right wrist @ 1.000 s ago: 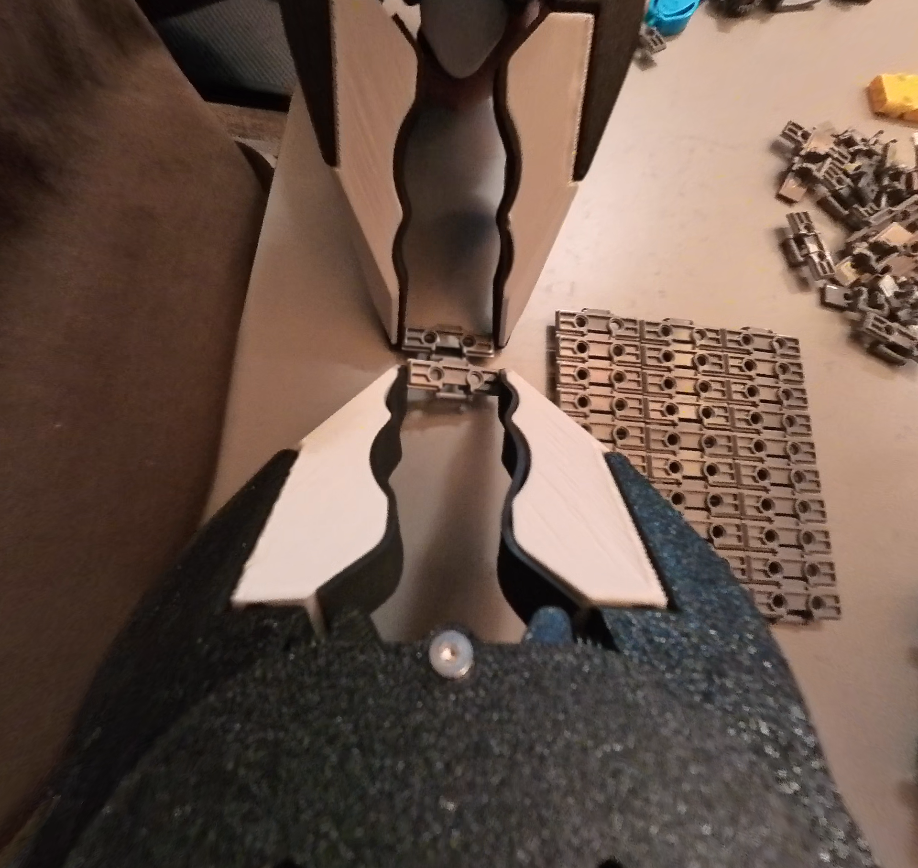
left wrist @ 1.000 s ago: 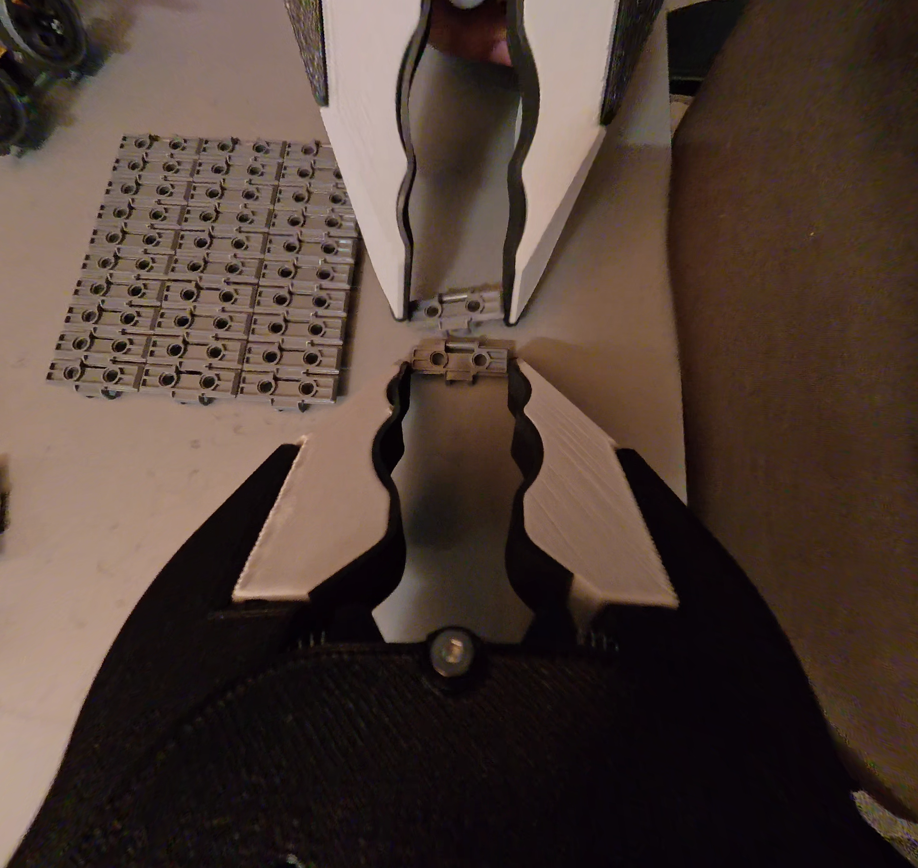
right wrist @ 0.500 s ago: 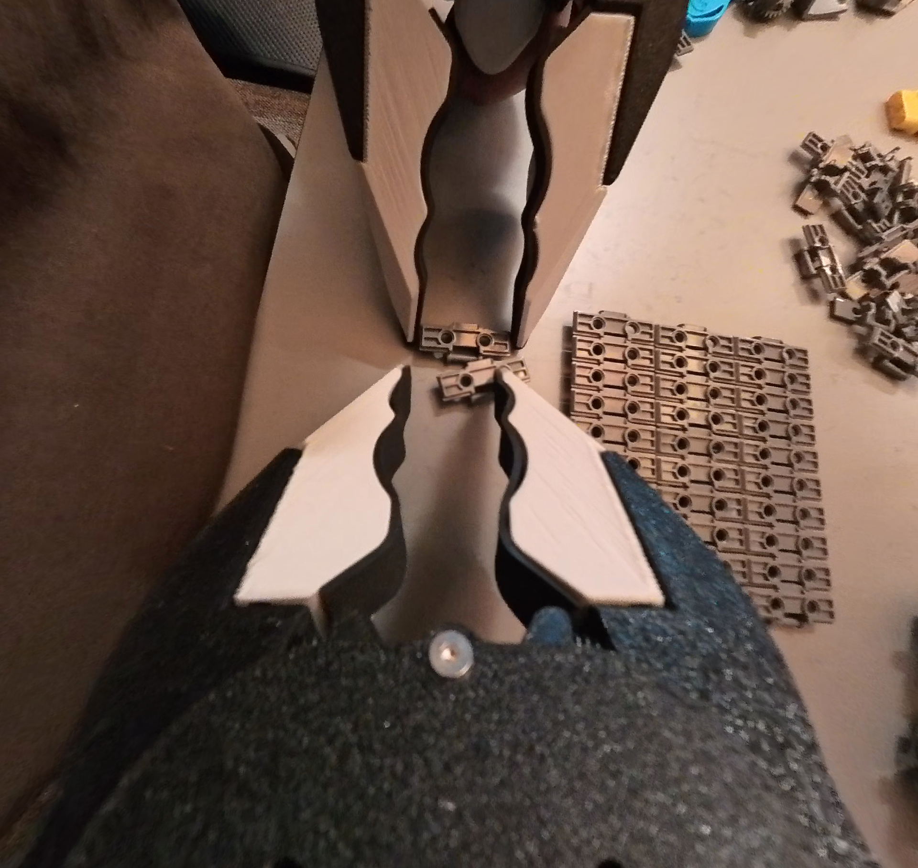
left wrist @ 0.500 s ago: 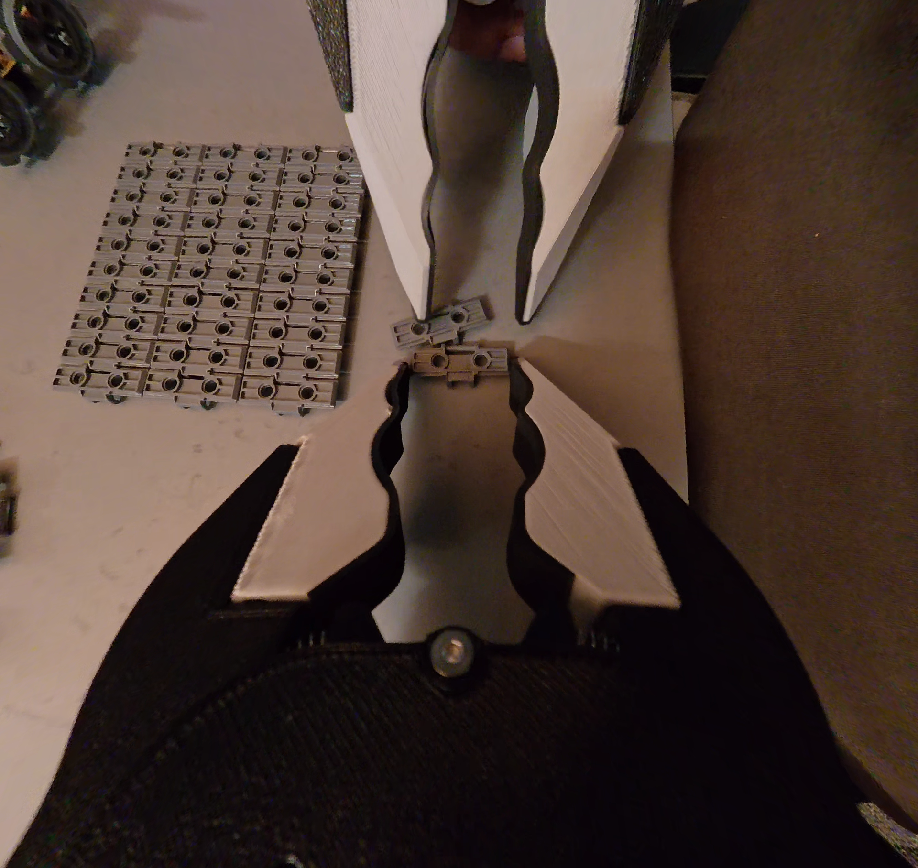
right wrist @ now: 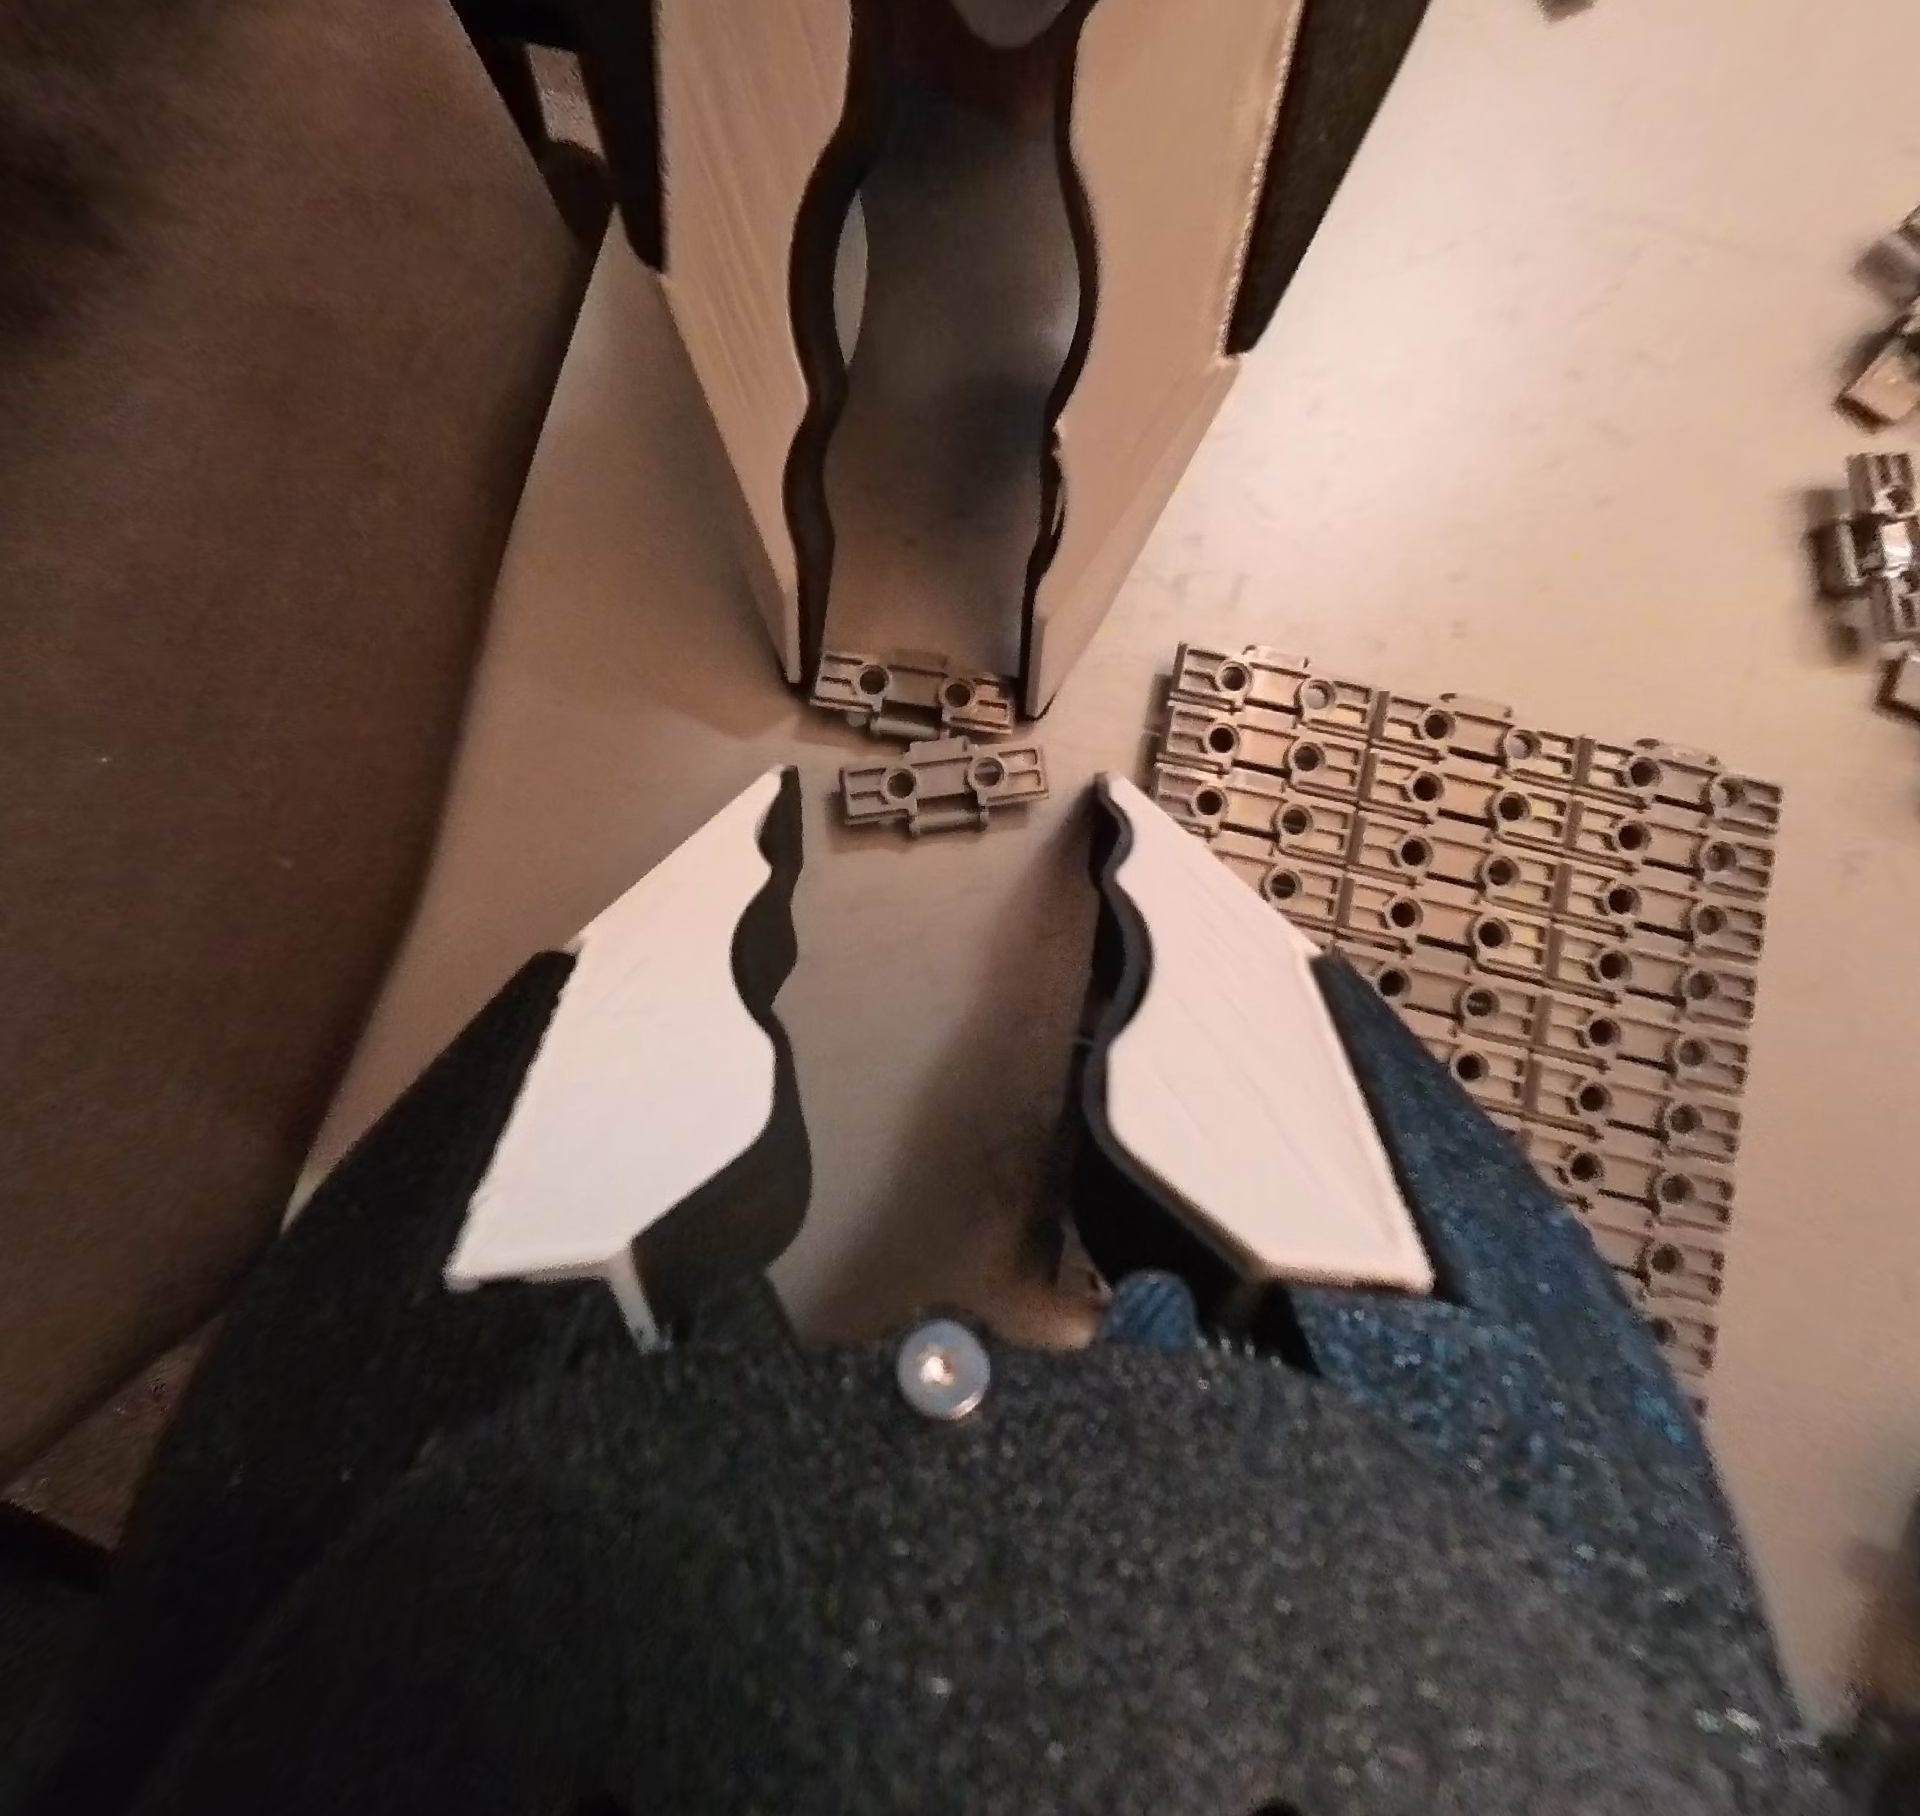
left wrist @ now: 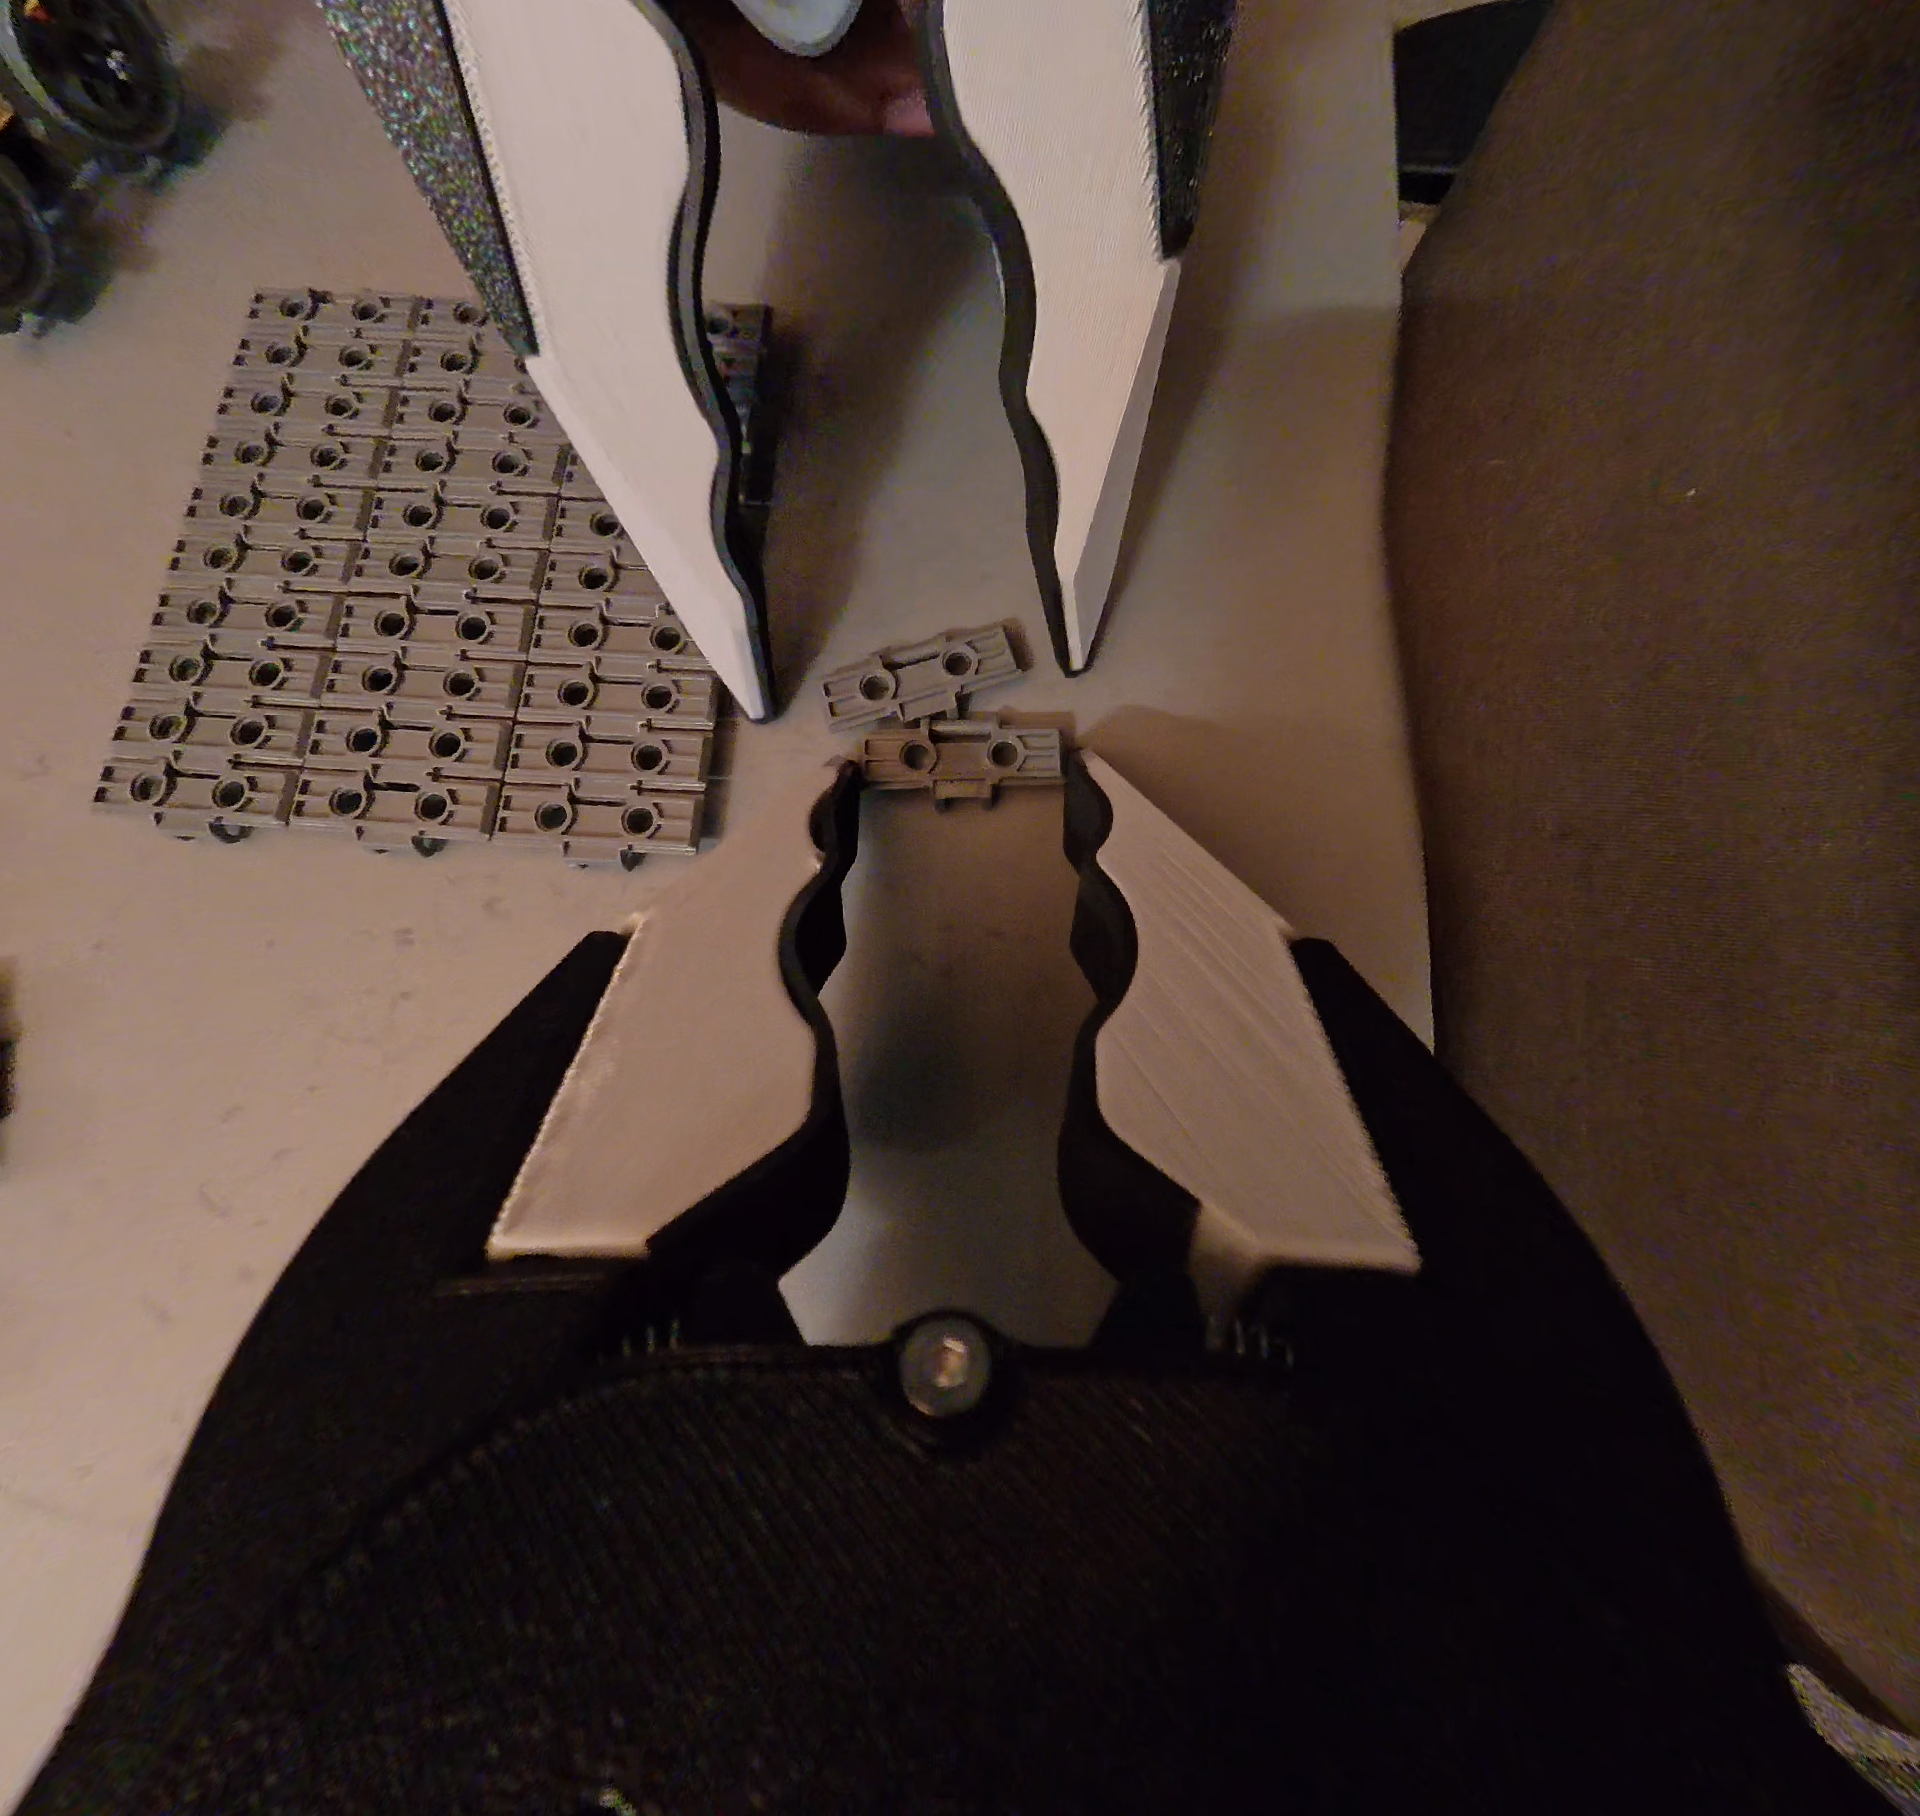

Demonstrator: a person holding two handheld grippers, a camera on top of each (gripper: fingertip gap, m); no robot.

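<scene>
Left gripper (left wrist: 961, 756): fingers narrowed onto a grey two-hole track link (left wrist: 961, 754), gripped by its ends at the tips, low over the beige table (left wrist: 260, 1018). Right gripper (right wrist: 940, 800): fingers spread wide, nothing between them touching either pad; it faces the left gripper tip to tip. Second grey link (right wrist: 940, 798): lying free on the table just ahead of the right gripper's tips, tilted slightly, one edge against the gripped link; in the left wrist view it sits at 12 o'clock from the gripped link, in the right wrist view the gripped link sits at 12 o'clock from it. Whether the two links are hooked together cannot be told. Assembled mat of grey links (left wrist: 416, 582): flat on the table, three links wide, at 10 o'clock from the left gripper's tips and at 3 o'clock from the right gripper's tips. Black wheels (left wrist: 83, 73): far corner of the table, 10 o'clock beyond the mat in the left wrist view. Loose grey pieces (right wrist: 1870, 540): scattered at 2 o'clock in the right wrist view, blurred. Brown upholstered surface (left wrist: 1683, 727): along the table edge, at 3 o'clock from the left gripper.
</scene>
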